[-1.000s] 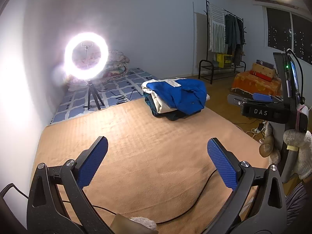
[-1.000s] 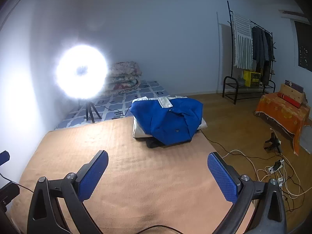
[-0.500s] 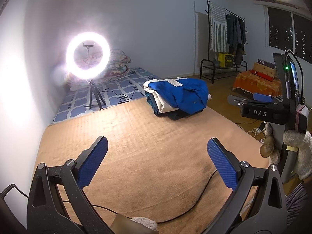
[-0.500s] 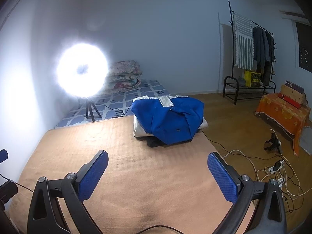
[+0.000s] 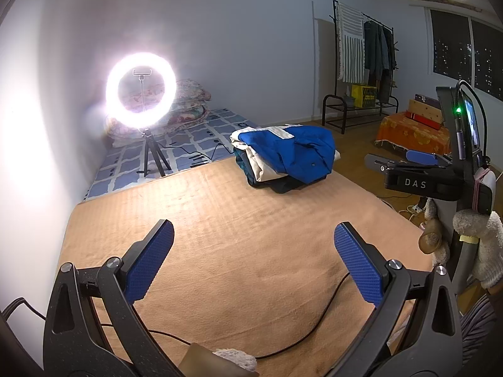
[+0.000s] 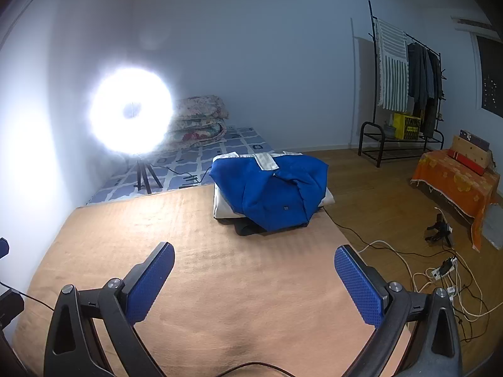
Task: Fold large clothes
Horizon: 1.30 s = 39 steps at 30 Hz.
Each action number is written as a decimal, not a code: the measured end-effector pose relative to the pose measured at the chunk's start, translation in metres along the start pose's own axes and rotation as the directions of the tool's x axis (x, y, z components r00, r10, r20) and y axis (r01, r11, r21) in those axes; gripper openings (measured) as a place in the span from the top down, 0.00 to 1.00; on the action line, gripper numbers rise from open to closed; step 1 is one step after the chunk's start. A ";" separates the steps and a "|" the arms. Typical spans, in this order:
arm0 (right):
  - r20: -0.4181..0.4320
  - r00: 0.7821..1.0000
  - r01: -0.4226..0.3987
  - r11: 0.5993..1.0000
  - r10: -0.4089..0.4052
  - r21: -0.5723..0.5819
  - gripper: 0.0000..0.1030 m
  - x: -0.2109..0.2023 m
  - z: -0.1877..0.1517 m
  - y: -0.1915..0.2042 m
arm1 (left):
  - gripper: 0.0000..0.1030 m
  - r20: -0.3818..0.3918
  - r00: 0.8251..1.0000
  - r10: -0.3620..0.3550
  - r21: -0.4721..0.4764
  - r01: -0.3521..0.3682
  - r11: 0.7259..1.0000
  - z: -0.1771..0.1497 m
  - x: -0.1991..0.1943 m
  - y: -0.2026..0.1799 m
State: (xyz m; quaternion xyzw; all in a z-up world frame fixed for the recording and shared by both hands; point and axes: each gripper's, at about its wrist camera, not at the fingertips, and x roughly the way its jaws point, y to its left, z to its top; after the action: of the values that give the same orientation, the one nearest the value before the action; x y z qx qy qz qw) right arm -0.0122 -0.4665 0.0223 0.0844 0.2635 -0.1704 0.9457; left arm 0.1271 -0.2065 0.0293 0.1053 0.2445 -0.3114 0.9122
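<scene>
Clothes (image 5: 283, 160) sit heaped in a pile at the far end of a tan blanket-covered surface (image 5: 235, 251), a blue garment (image 6: 270, 191) draped over white and dark pieces beneath; the pile shows just above centre in both wrist views. Left tongs (image 5: 253, 238) hang low in the frame with blue-padded jaws spread wide and nothing between them, well short of the pile. Right tongs (image 6: 254, 262) are likewise spread wide and empty, also well apart from the clothes, and appear again at the right edge of the left wrist view. A lit ring light (image 5: 140, 90) on a tripod glares at upper left, standing on a blue-patterned mat (image 5: 188, 144) with folded quilts behind it. A clothes rack (image 6: 405, 94) stands at upper right against the wall, and white cables (image 6: 440, 276) trail across the wooden floor at lower right. A black cord (image 5: 314, 323) crosses the blanket near the left tongs.
</scene>
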 end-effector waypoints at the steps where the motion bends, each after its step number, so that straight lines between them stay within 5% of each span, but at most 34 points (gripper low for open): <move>1: 0.000 1.000 0.000 1.000 0.000 0.000 0.00 0.000 0.000 -0.001 | 0.00 -0.001 1.000 0.000 -0.002 0.000 1.000 0.000 0.000 0.001; 39: -0.002 1.000 0.001 1.000 -0.001 -0.002 0.00 -0.001 -0.001 -0.005 | 0.00 -0.004 1.000 -0.004 -0.005 0.004 1.000 -0.001 0.000 0.003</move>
State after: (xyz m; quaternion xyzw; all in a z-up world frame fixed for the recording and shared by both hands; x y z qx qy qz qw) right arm -0.0150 -0.4703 0.0212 0.0836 0.2647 -0.1704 0.9455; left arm 0.1285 -0.2043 0.0280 0.1032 0.2476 -0.3122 0.9113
